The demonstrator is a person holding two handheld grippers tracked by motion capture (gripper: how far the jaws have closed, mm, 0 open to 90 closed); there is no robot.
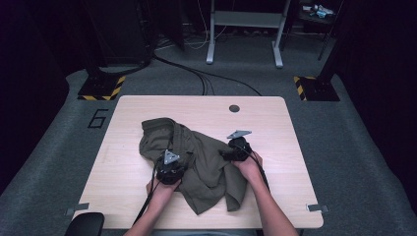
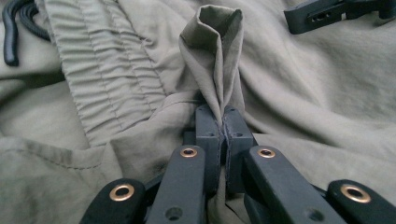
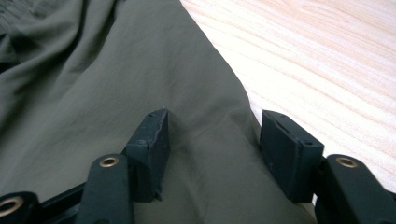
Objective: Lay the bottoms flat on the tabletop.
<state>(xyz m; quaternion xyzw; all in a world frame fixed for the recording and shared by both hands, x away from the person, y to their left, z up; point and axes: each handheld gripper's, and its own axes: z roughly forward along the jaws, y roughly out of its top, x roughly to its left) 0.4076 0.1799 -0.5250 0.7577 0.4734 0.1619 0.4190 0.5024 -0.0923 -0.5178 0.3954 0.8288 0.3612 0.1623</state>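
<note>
Olive shorts (image 1: 196,157) lie crumpled on the tabletop (image 1: 275,128); the left gripper (image 2: 223,122) pinches a fabric fold to lift it, while the right gripper (image 3: 212,154) straddles the edge, fingers apart.

High overhead, close gripper views, shared garment (image 1: 206,162)

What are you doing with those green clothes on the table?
A person is working on an olive green garment that lies crumpled on a wooden table, with a hand-held gripper in each hand. The left hand-held gripper is shut on a pinched-up fold of the cloth, near the gathered waistband. The right hand-held gripper is open, its jaws standing over the garment's edge beside bare table, not pinching anything yet.
</note>
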